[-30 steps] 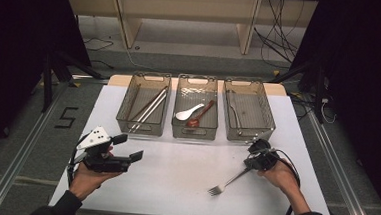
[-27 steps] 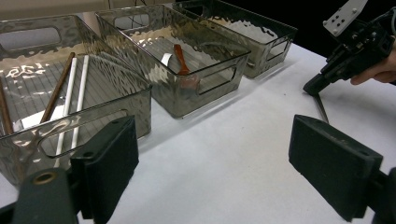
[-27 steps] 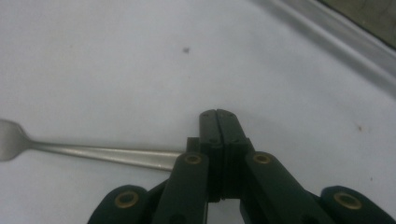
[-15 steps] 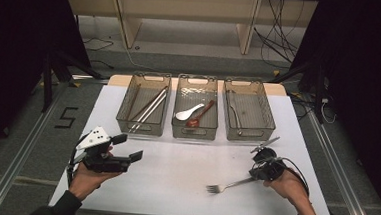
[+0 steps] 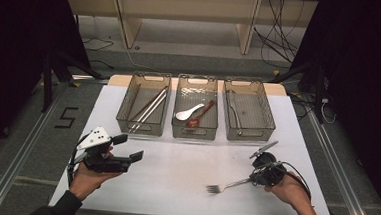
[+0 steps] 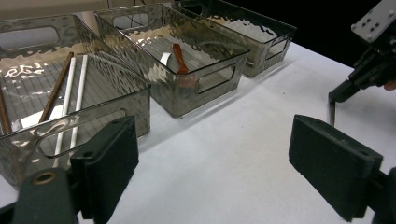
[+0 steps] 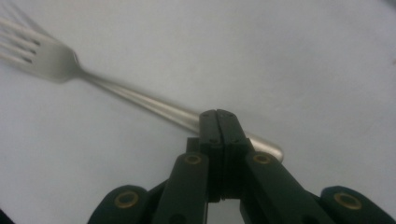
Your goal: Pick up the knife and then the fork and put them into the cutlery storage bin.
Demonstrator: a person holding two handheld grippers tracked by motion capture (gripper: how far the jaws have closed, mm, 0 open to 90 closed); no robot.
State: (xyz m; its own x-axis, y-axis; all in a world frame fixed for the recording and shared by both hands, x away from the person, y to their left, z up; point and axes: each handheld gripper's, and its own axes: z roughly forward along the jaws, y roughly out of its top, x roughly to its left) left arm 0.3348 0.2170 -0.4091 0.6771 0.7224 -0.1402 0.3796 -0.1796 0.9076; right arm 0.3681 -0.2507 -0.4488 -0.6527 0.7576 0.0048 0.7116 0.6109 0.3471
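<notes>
Fork (image 5: 226, 185) pinched near handle end by right gripper (image 5: 254, 179), jaws pressed together on thin stem; low over table (image 5: 173, 186), at about 5 o'clock of it, tines pointing toward 9 o'clock. Whether tines touch the surface: cannot tell.

Risks, judged from this grip: hold sits far back on handle, so long lever and heavy tine end could pivot or droop between pads. Smooth metal stem, narrow contact, likely slip or roll if swung fast. If headed for right bin (image 5: 248, 110) at 1 o'clock, tines could catch on near wall and knock fork loose or shove bin. Drop onto table possible if pads ease off early.

Left gripper (image 5: 126, 148) at 7 o'clock, jaws spread wide, holding nothing, pointing toward 3 o'clock, well apart from fork.

Fork look: plain silver metal, four tines, slim straight stem, rounded handle end poking out just past pads in right gripper view (image 7: 266, 147). Slightly blurred at tine end. Shiny, hard, no bend visible.

Left bin (image 5: 143, 104) with chopsticks, middle bin (image 5: 195, 108) with spoons, both at 12 o'clock.
</notes>
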